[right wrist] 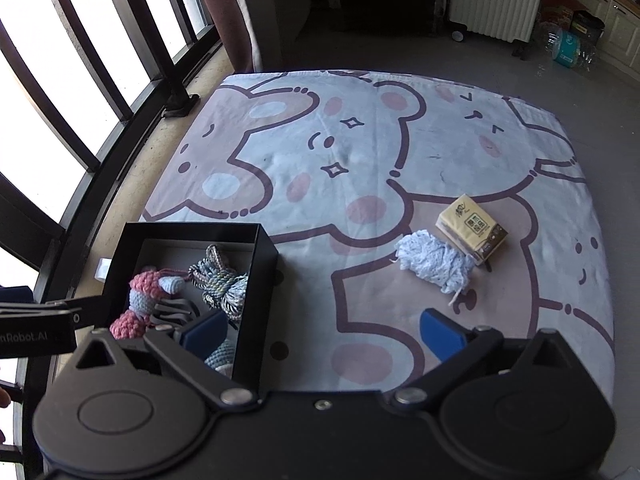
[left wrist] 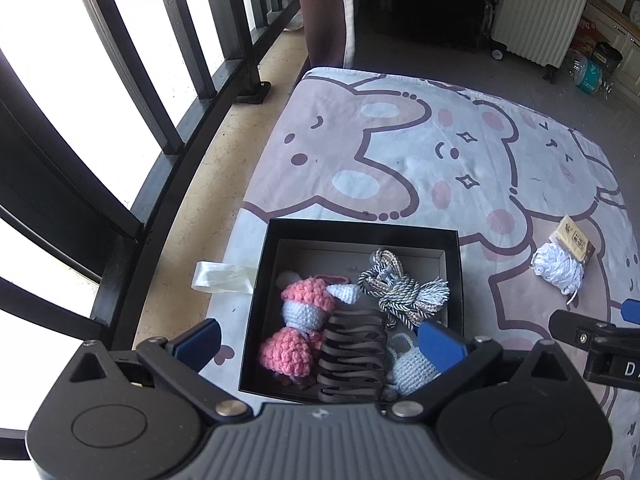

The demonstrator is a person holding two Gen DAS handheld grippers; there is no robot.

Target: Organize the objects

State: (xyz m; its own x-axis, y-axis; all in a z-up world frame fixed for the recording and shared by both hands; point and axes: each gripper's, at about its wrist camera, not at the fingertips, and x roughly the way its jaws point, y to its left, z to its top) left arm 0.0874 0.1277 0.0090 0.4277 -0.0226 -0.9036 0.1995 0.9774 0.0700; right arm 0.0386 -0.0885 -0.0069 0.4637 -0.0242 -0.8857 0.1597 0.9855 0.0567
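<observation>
I see the black box (left wrist: 256, 304) at 6 o'clock on the bear-print blanket (left wrist: 420, 152), near its window-side edge. Inside it: a pink-and-white crochet doll (left wrist: 298, 320) at 9 o'clock, a bundle of twisted cord with a tassel (left wrist: 400, 292) at 1 o'clock, a dark brown looped strap (left wrist: 352, 360) in the middle toward 6, and a pale blue crochet piece (left wrist: 408, 368) at 5 o'clock.

My left gripper (left wrist: 320, 340) hangs over the box, jaws spread wide, nothing between the blue pads. One pad sits past the box's left wall, the other above the pale blue piece.

My right gripper (right wrist: 324, 332) is also wide open and empty. Its left pad overlaps the box's near right corner; its right pad is over bare blanket.

Still outside the box: a white yarn bundle (right wrist: 436, 264) at 2 o'clock from the right gripper, touching a small yellow tissue pack (right wrist: 472, 228) just beyond it.

A cream ribbon (left wrist: 222, 278) lies just beside the box's left wall.
</observation>
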